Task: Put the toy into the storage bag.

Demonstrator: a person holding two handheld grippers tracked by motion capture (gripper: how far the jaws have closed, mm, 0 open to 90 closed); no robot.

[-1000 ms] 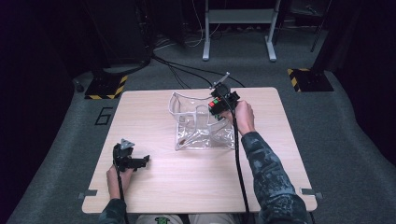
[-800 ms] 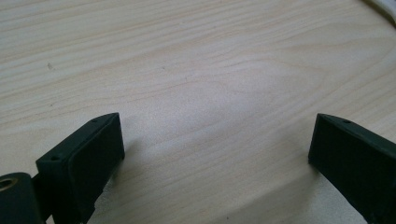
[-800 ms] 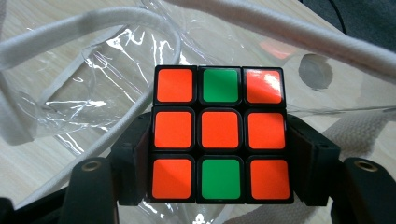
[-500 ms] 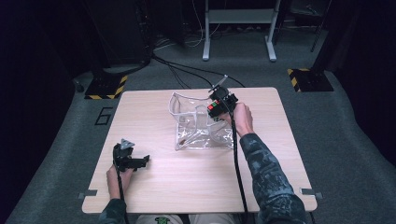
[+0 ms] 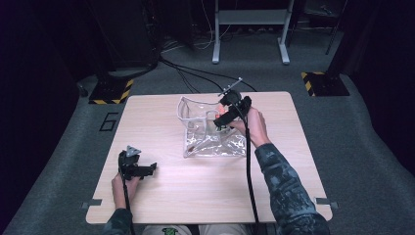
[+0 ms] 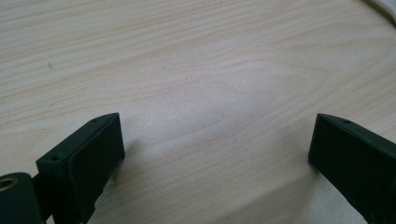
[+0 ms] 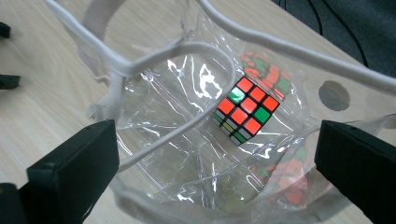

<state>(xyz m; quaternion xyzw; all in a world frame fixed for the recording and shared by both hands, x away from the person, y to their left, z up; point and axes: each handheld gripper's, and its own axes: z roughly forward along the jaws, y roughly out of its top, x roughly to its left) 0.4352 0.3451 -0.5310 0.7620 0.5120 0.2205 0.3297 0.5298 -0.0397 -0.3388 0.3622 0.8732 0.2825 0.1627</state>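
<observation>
The right gripper hovers over the open mouth of the clear bag at the table's middle; its jaws, just opened, stand wide apart with nothing clamped. The cube lies inside the bag, beyond and between those jaws, untouched. The left gripper, jaws apart and empty, rests on the table well apart from the bag.

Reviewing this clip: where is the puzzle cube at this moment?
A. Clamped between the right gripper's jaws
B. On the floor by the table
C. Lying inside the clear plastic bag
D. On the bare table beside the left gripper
C: in the right gripper view the puzzle cube lies inside the clear plastic bag, with the right gripper standing open above it, jaws wide apart and touching nothing.
</observation>
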